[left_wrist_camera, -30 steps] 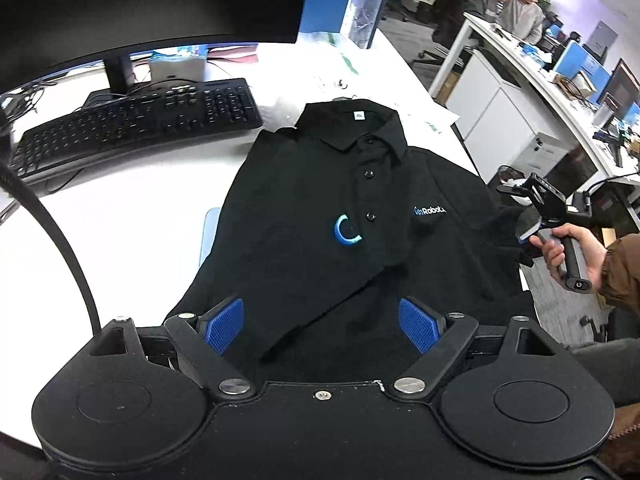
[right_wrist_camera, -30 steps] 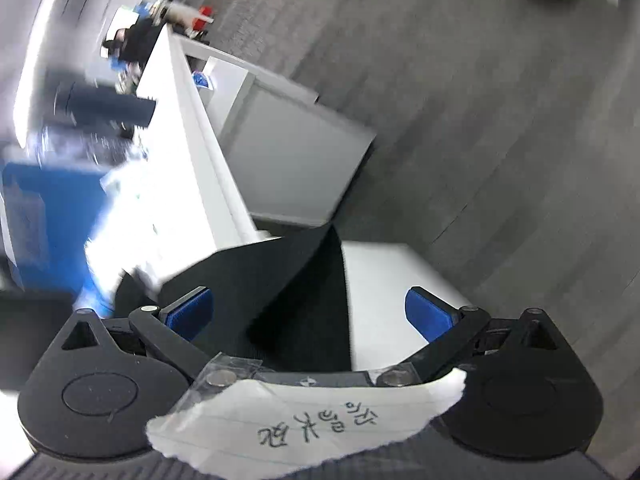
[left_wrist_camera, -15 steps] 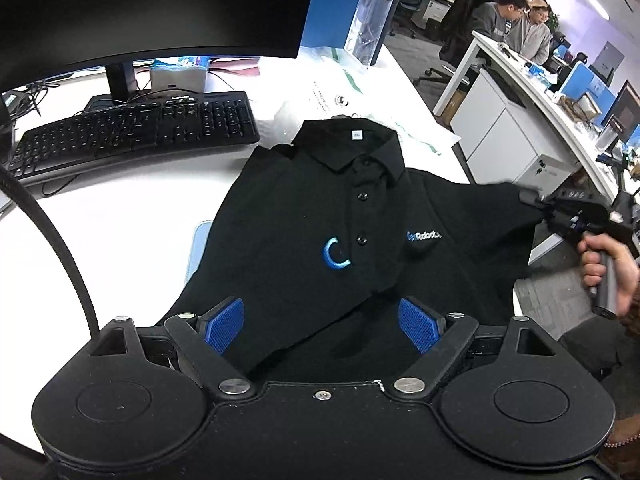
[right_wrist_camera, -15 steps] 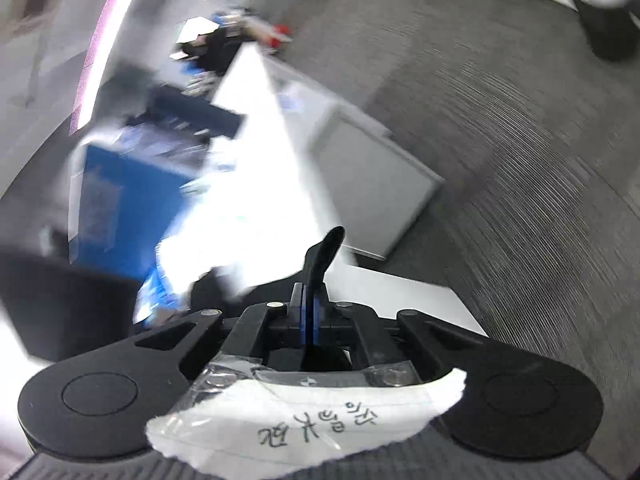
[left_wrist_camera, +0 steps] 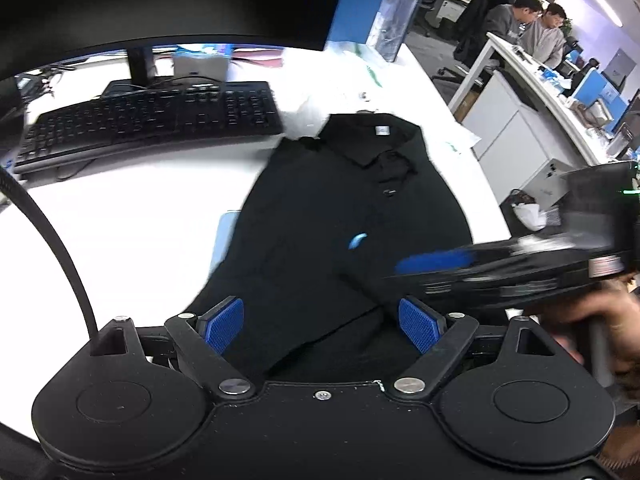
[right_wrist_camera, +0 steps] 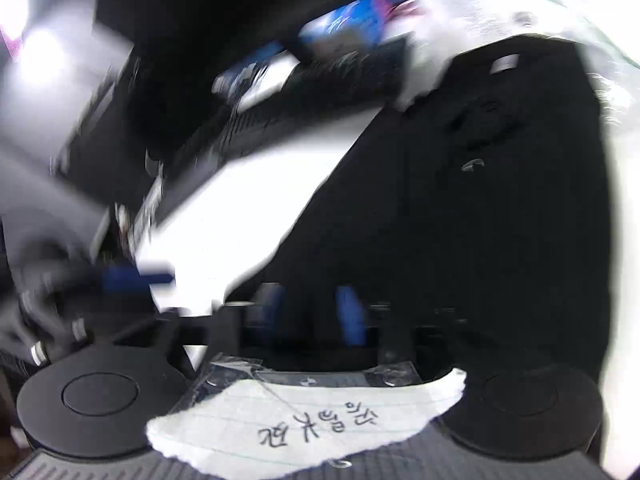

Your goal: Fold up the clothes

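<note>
White counter (left_wrist_camera: 140,216), large, carries everything. Black monitor (left_wrist_camera: 168,0) fills the far left; black keyboard (left_wrist_camera: 148,120) lies in front of its stand.

Black polo shirt (left_wrist_camera: 340,216) lies on the counter right of the keyboard, collar at the far end, hem nearest the left hand-held gripper. Its right side looks folded in over the front; only a sliver of a blue chest mark (left_wrist_camera: 357,241) shows, nothing of it readable. A small pale neck label (left_wrist_camera: 382,131) sits inside the collar, print too small to read. The shirt's left edge overlaps a pale blue flat thing (left_wrist_camera: 224,236) on the counter.

Containers: a clear water bottle (left_wrist_camera: 394,20) stands at the counter's far edge; contents cannot be told. White plastic wrap with green print (left_wrist_camera: 360,64) lies beside it, unreadable.

Left hand-held gripper (left_wrist_camera: 320,322): jaws wide apart over the hem, blue pads clear of the cloth, gripping nothing; they have just been opening further.

Right hand-held gripper (right_wrist_camera: 312,308): blurred, low over the shirt's near right part. Its jaws have just been opening after a full close; whether cloth sits between the pads cannot be told. A torn paper slip (right_wrist_camera: 308,420) taped to its body bears handwritten characters, not legible to me.

A hand (left_wrist_camera: 592,320) holds the right gripper's handle.
</note>
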Motion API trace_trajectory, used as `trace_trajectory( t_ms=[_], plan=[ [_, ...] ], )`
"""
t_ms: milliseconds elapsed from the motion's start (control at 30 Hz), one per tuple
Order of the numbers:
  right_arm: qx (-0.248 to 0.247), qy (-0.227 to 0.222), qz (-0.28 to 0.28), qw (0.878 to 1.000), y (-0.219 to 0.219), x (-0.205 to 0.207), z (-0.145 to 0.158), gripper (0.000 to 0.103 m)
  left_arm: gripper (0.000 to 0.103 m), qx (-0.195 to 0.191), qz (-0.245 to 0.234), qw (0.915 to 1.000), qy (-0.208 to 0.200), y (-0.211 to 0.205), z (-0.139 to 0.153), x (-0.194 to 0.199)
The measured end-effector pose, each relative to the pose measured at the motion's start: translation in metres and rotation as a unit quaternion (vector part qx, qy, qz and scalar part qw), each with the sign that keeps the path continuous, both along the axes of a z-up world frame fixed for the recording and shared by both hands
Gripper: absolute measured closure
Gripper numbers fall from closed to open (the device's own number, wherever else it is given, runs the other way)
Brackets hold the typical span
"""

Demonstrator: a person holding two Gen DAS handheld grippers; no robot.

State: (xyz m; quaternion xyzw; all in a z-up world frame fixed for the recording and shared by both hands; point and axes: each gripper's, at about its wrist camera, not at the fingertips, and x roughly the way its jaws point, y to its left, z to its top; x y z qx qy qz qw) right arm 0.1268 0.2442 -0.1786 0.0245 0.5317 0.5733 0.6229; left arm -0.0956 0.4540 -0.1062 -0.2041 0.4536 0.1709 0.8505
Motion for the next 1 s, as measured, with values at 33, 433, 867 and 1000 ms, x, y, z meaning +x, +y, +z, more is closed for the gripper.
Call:
trace_trajectory(
  t_ms=[33, 433, 867, 1000],
  plan=[
    [0.012, -0.011, -0.002, 1.0, -0.007, -0.006, 0.008, 0.019, 0.009, 0.006, 0.006, 1.0, 0.003, 0.003, -0.002, -0.005],
    [-0.096, -0.017, -0.242, 0.965, -0.164, 0.058, 0.012, 0.004, 0.009, -0.026, 0.048, 0.9963, 0.066, 0.058, -0.066, -0.058],
    [-0.098, 0.026, -0.254, 0.962, -0.141, 0.038, 0.009, 0.003, 0.007, -0.028, -0.013, 0.9974, 0.065, 0.079, -0.083, -0.087],
    [-0.131, 0.014, -0.272, 0.953, -0.188, -0.021, 0.004, 0.003, 0.007, -0.042, -0.013, 0.9961, 0.076, 0.064, -0.092, -0.11]
  ],
)
